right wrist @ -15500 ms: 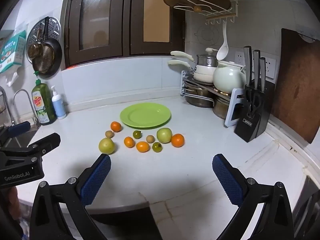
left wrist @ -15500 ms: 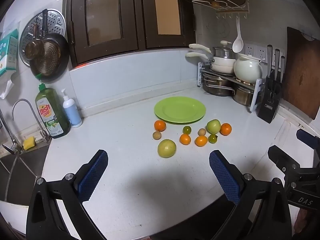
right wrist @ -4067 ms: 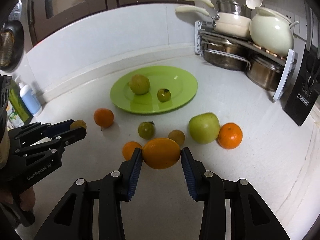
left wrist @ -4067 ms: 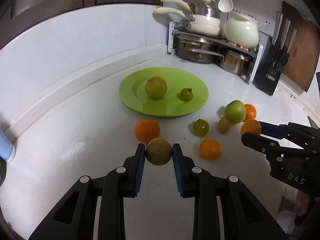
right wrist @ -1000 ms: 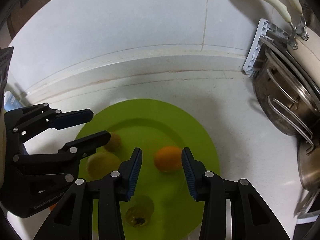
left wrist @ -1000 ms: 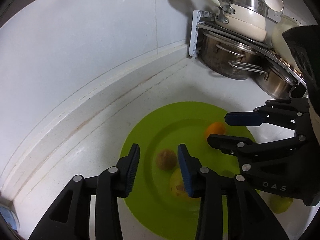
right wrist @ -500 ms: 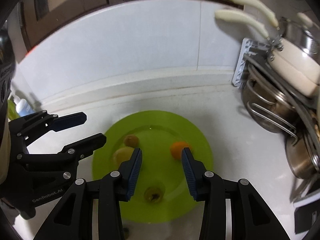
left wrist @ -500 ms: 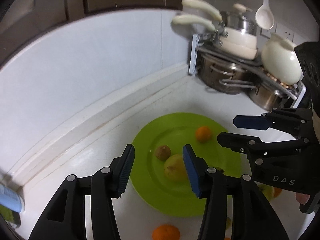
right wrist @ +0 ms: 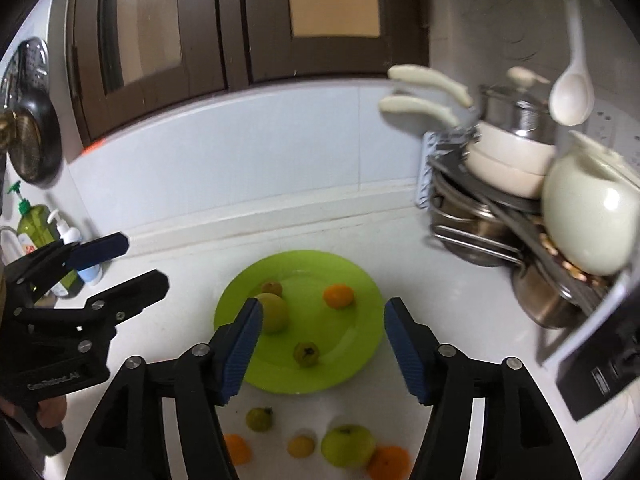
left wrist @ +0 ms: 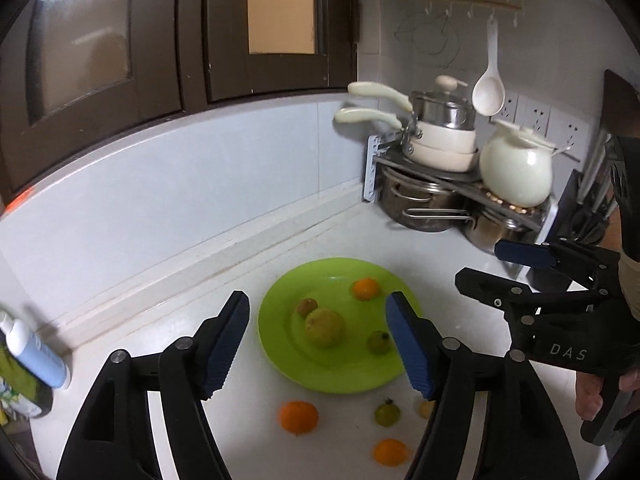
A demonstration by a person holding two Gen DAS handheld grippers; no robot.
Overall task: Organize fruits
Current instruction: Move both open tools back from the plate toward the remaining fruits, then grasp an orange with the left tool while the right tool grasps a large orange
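Observation:
A green plate [left wrist: 304,364] [right wrist: 356,336] lies on the white counter and holds an orange [left wrist: 365,288] [right wrist: 338,295], a small brown fruit [left wrist: 307,306] [right wrist: 271,289], a yellow-green fruit [left wrist: 324,327] [right wrist: 276,313] and a small green tomato [left wrist: 379,342] [right wrist: 306,353]. My left gripper [left wrist: 320,340] [right wrist: 120,262] is open and empty above the plate's near side. My right gripper [right wrist: 322,344] [left wrist: 486,268] is open and empty, raised above the plate. On the counter in front of the plate lie loose oranges [left wrist: 298,416] [right wrist: 389,462], a green tomato [left wrist: 387,414] [right wrist: 259,419], a small brown fruit [right wrist: 301,446] and a green apple [right wrist: 347,445].
A pot rack with steel pots and a cream teapot [left wrist: 516,172] [right wrist: 588,224] stands at the right. A knife block [left wrist: 580,216] is beside it. Soap bottles [left wrist: 36,356] [right wrist: 36,232] stand at the left by the backsplash. Dark cabinets hang overhead.
Both grippers have pulled back and up from the plate and opened wider. The orange and the small brown fruit lie free on the plate.

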